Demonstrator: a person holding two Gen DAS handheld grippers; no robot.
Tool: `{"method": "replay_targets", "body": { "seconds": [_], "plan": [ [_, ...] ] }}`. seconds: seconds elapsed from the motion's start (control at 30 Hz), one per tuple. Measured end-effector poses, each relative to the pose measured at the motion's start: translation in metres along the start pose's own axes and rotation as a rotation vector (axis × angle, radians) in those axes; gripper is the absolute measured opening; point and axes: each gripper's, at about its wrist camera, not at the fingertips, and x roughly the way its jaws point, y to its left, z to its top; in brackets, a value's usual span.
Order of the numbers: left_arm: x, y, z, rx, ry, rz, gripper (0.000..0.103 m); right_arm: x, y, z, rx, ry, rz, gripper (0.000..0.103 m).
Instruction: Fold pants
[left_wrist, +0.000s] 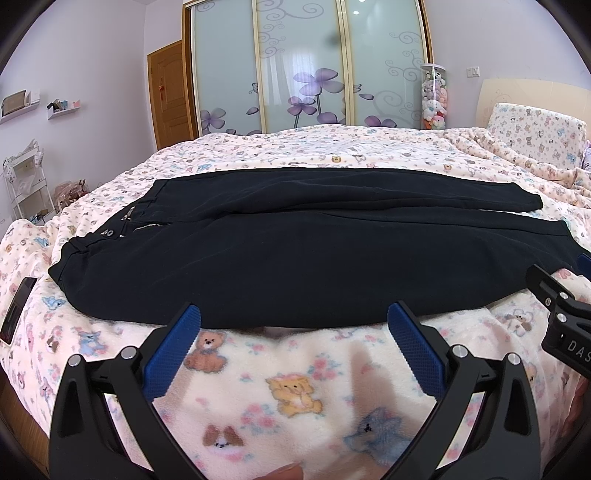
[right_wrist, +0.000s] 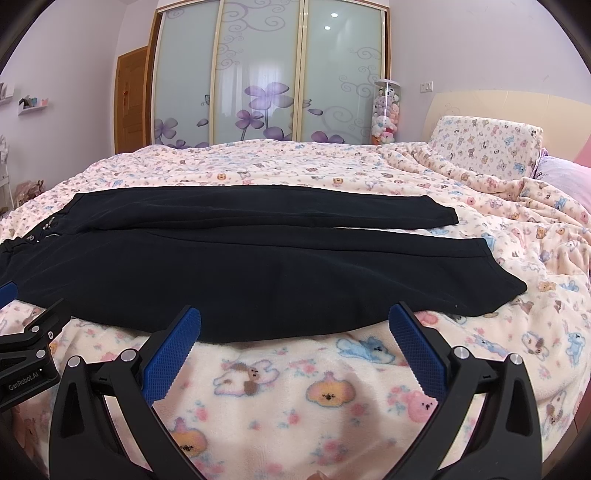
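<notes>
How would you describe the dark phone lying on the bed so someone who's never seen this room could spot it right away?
Start with the bed covered by the pink teddy-bear blanket, where black pants lie spread flat. Follow the pants to their waistband end, then look beyond it to the blanket's near left edge: the phone lies there. It is the only flat, glossy dark slab on the blanket, apart from the pants.

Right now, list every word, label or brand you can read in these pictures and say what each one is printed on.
"GenRobot.AI": white print on the black body of the left hand-held gripper, seen in the right wrist view.
"DAS": cut off by the frame edge, on the black body of the right hand-held gripper, seen in the left wrist view.
Metal studs at the waistband of the pants: too small to read.
</notes>
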Motion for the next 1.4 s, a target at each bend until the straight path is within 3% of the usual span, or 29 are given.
{"method": "replay_targets", "body": {
  "seconds": [0.27,0.43,0.53,0.63,0.73,0.87,0.97,1.1,1.2,1.33,1.4],
  "plan": [
    [0.005,0.002,-0.007,0.000,0.002,-0.002,0.101,0.000,-0.001,0.001,0.018,-0.005,0.019,0.102],
    [0.008,-0.001,-0.001,-0.037,0.011,-0.023,0.101,-0.004,-0.018,0.004,0.085,-0.090,0.201,0.102],
    [0.008,0.001,0.008,-0.115,-0.029,-0.042,0.101,-0.008,-0.029,0.010,0.083,-0.138,0.262,0.102],
    [0.013,0.010,0.023,-0.183,-0.074,-0.099,0.101,0.004,-0.043,0.032,0.101,-0.084,0.352,0.102],
    [0.027,0.009,0.033,-0.234,-0.061,-0.086,0.101,0.028,-0.069,0.056,0.148,-0.013,0.495,0.102],
    [0.034,-0.005,0.029,-0.185,-0.089,-0.075,0.101,0.074,-0.112,0.094,0.213,0.077,0.559,0.102],
    [0.038,-0.011,0.034,-0.145,-0.088,-0.109,0.101,0.118,-0.157,0.122,0.325,0.161,0.514,0.102],
    [0.042,-0.022,0.058,-0.070,-0.160,-0.122,0.101,0.183,-0.191,0.147,0.451,0.306,0.436,0.102],
    [0.062,-0.027,0.076,-0.076,-0.142,-0.109,0.101,0.215,-0.205,0.159,0.504,0.313,0.390,0.102],
    [0.081,-0.023,0.080,-0.116,-0.120,-0.109,0.101,0.261,-0.236,0.186,0.456,0.301,0.196,0.102],
    [0.084,-0.021,0.075,-0.107,-0.103,-0.128,0.101,0.275,-0.256,0.194,0.467,0.263,0.142,0.094]
  ]
}}
